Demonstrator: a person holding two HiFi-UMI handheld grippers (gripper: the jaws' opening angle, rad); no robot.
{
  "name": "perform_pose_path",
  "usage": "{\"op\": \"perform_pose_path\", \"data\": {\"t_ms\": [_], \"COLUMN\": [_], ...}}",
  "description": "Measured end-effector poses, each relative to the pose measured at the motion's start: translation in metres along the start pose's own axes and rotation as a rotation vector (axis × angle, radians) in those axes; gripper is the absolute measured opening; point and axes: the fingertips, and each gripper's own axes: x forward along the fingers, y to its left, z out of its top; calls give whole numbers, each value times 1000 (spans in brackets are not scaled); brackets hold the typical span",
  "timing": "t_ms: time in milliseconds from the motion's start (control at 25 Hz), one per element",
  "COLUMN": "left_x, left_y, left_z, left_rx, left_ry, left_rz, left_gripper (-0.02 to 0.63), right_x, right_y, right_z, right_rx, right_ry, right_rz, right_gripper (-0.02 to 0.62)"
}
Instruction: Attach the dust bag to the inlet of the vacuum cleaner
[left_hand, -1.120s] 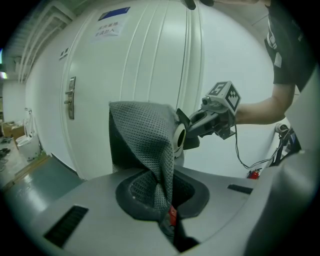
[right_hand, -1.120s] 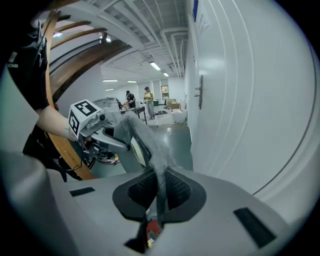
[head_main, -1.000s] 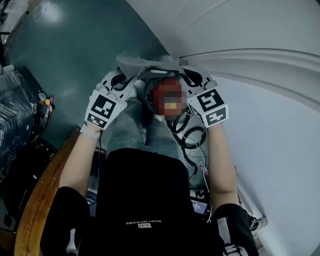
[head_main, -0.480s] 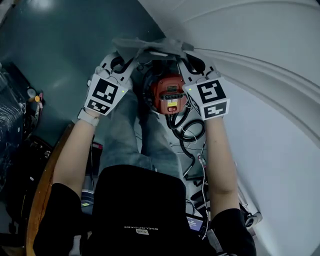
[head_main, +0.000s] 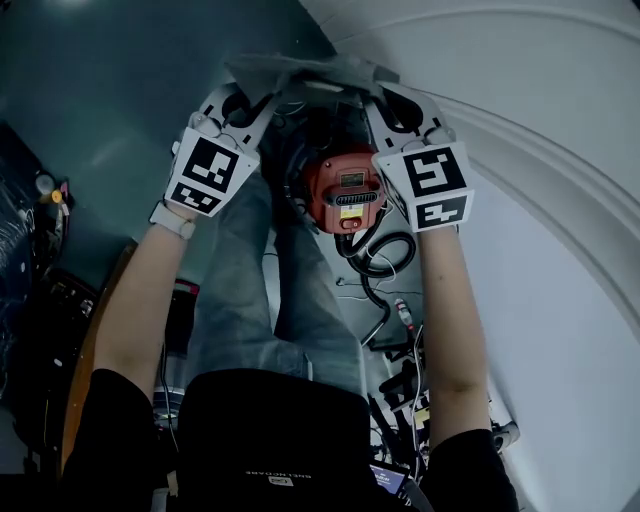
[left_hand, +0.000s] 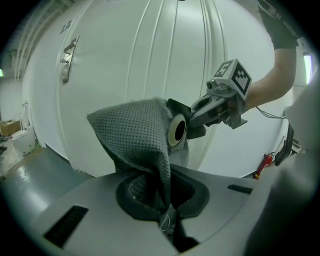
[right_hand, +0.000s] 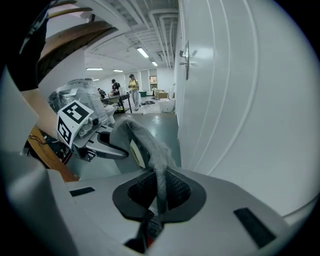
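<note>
Left claw (left_hand: 167, 219) and right claw (right_hand: 152, 220) both clamped on dust bag (left_hand: 137, 145): soft, light cloth; best held beside stiff collar (left_hand: 176, 131)

The dust bag (left_hand: 135, 135) pinched in the left claw (left_hand: 164, 202) and the right claw (right_hand: 157, 197) is matt grey cloth, dimpled all over, with a smooth cream collar (left_hand: 176, 131) of card or plastic just above the left claw. Both claws have matt grey plastic shells (left_hand: 240, 210) round dark, textured pads (right_hand: 176, 189). Behind and between them the vacuum cleaner (head_main: 343, 187) is glossy red plastic, and the floor (head_main: 110, 90) beyond the left claw is smooth and shiny.
</note>
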Motion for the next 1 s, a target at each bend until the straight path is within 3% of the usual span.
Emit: {"op": "perform_pose_path", "data": {"t_ms": [1000], "left_x": [154], "left_y": [0], "left_z": [-196], "left_rx": [40], "left_ry": [107], "left_rz": [-71], "left_gripper": [20], "right_x": [171], "right_y": [-30], "right_z": [-183], "right_rx": [16], "right_ry": [28], "right_rz": [-29], "right_gripper": [34]}}
